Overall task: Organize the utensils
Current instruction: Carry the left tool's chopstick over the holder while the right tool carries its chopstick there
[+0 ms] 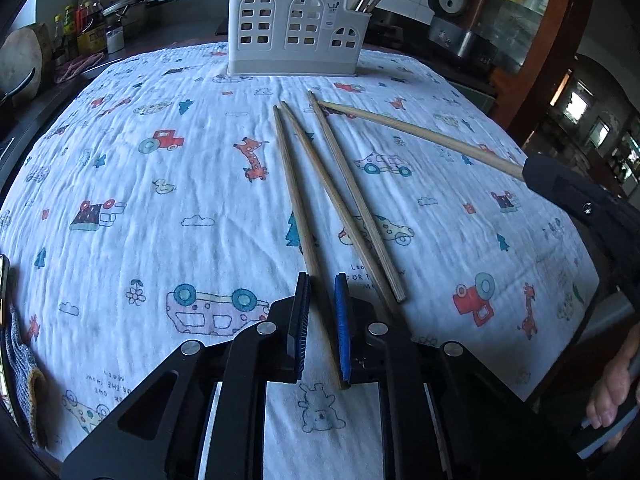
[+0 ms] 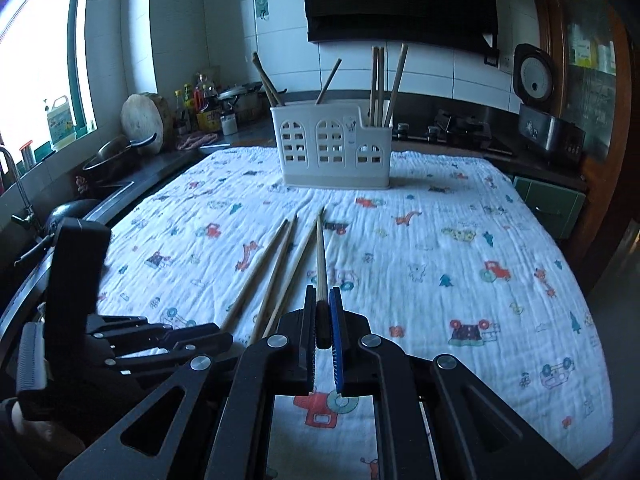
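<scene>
Three wooden chopsticks [image 1: 332, 196] lie side by side on the printed cloth [image 1: 160, 184]. My left gripper [image 1: 323, 292] is open, its jaws either side of the near end of the leftmost chopstick [image 1: 296, 204], not closed on it. My right gripper [image 2: 322, 304] is shut on a fourth chopstick [image 2: 320, 256] and holds it above the cloth, pointing at the white utensil holder [image 2: 332, 148]; in the left wrist view this chopstick [image 1: 420, 134] runs out from the right gripper's black finger. The holder [image 1: 294, 28] stands at the far edge with several sticks in it.
A kitchen counter on the left holds bottles [image 2: 200, 104], a pot [image 2: 240, 100], a round board [image 2: 146, 120] and a pan [image 2: 116, 152]. A rice cooker [image 2: 540, 120] and stove [image 2: 460, 130] stand behind the cloth at the right. A grey mitt [image 1: 24, 368] lies at the cloth's left edge.
</scene>
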A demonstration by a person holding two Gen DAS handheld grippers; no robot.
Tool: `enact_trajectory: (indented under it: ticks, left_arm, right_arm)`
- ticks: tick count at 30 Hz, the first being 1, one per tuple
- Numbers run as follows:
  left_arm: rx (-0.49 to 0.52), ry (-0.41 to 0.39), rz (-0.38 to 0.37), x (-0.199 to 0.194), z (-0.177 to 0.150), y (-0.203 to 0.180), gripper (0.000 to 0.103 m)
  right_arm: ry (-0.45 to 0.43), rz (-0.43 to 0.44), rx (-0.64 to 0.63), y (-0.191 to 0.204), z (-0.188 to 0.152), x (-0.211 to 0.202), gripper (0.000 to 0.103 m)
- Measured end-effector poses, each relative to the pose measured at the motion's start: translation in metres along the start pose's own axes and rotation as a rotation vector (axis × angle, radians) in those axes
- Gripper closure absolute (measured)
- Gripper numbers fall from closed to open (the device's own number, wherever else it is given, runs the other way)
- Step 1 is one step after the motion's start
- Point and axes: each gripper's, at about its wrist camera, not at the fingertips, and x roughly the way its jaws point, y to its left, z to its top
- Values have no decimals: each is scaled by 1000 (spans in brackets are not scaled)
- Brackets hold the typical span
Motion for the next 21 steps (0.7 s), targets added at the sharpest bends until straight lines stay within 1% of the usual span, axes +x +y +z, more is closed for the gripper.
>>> enact_trajectory:
  ticks: [5, 9, 13, 16, 20, 21]
  left_arm:
    - [7, 2, 16, 0, 1, 0, 94]
    - [-2, -19, 17, -13, 5, 7, 95]
    - [-3, -92, 27, -42, 19, 19, 96]
    - [19, -159, 45, -66, 37, 26, 97]
    - [33, -218, 11, -86, 67, 33, 97]
    - [44, -230, 15, -89, 74, 32, 97]
  right_arm:
    - [-33, 0, -9, 0, 10, -11, 96]
    - [-45, 3, -21, -1, 18, -15, 96]
    - [-55, 17, -29, -4, 33, -20, 96]
    - [-63, 22, -48, -5, 47, -22, 96]
    - [-66, 43, -70, -6, 71, -22, 96]
    - [-63, 48, -77, -7, 77, -21, 96]
